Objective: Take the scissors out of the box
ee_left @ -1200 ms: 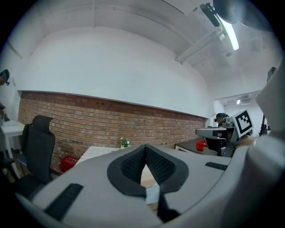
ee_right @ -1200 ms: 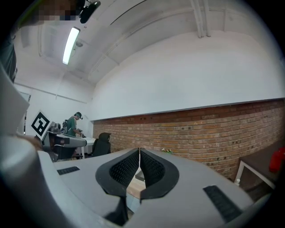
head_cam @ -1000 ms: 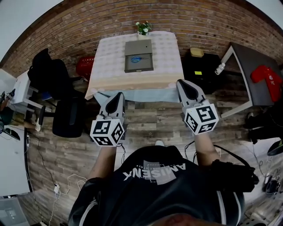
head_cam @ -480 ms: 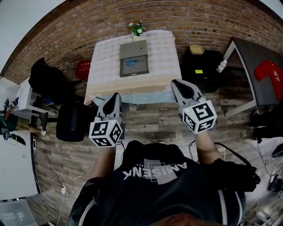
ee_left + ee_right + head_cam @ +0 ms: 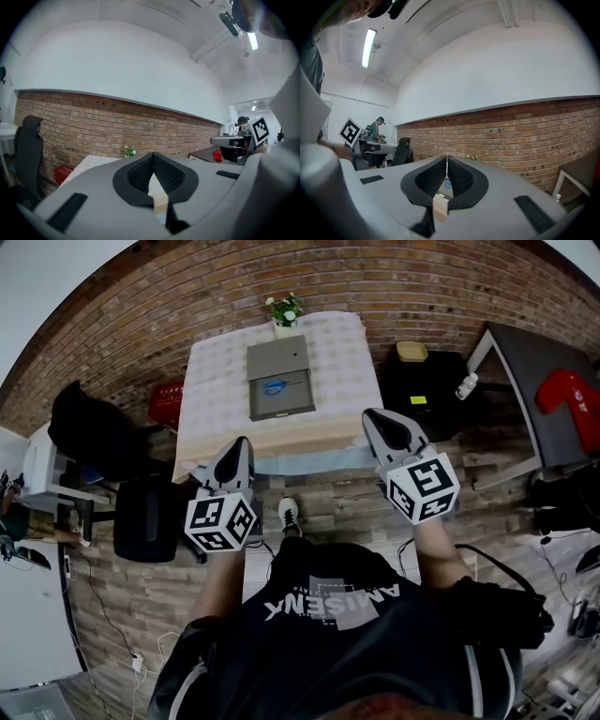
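brick wall runs behind a tabletop (image 5: pixel 214 381) draped in a pale chequered cloth, with plank flooring in front of it. against the head view of a second ago, the tabletop has slid toward the left of the picture and sits a little lower, and both tools now reach its near edge in that view. a shoe (image 5: pixel 290 514) has also come into sight on the floor between the two tools.

left tool (image 5: pixel 241 446) is clenched, its dark ribbed pads meeting at the tips with nothing between them. right tool (image 5: pixel 373 418) is clenched too, pads pressed together along a thin line, empty.

grey box (image 5: pixel 281 409) lies flat in the middle of the tabletop, in front of a small potted plant (image 5: pixel 284 307) at the far edge. the scissors (image 5: pixel 275 387) rest inside the box, well apart from both tools and beyond them, roughly midway between the two tool tips as seen from the head view. in the right tool's view a bit of blue handle shows through the gap under the pads.

the scissors' long axis runs across the box, about parallel to the tabletop's near edge; the blue handles lie toward the left of the head view and the blades seem to point right, though they are too thin to be sure
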Demonstrator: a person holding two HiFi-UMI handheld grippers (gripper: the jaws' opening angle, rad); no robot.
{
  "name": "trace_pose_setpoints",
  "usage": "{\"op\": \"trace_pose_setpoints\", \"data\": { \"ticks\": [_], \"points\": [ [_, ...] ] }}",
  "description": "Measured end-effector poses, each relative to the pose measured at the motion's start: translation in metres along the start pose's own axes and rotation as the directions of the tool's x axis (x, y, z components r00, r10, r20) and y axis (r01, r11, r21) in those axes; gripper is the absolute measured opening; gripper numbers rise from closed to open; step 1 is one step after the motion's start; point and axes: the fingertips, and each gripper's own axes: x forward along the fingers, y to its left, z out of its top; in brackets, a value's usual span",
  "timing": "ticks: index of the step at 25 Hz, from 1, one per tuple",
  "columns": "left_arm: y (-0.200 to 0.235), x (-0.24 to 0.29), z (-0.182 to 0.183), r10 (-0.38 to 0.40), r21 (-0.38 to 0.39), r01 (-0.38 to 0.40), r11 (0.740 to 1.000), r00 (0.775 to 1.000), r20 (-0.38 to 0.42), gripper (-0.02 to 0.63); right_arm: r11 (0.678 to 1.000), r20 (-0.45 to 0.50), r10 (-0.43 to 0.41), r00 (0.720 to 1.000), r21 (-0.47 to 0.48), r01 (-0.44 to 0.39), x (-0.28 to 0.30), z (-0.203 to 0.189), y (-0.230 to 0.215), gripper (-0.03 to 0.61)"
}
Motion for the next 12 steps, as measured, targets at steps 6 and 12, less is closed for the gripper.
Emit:
{"op": "trace_pose_setpoints", "data": {
  "ticks": [6, 12],
  "points": [
    [0.057, 0.049, 0.004, -0.002, -0.028, 0.002, 1.000, 1.000, 0.019, 0.012, 0.999, -0.017, -0.007, 1.000, -0.049, 0.006, 0.059, 0.006, -0.001, 0.042],
    [0.106, 0.100, 0.015, -0.069, -0.002, 0.069, 0.998, 0.998, 0.006, 0.012, 0.999, -0.059, -0.050, 0.997, -0.020, 0.048, 0.125, 0.007, -0.009, 0.042]
  ]
}}
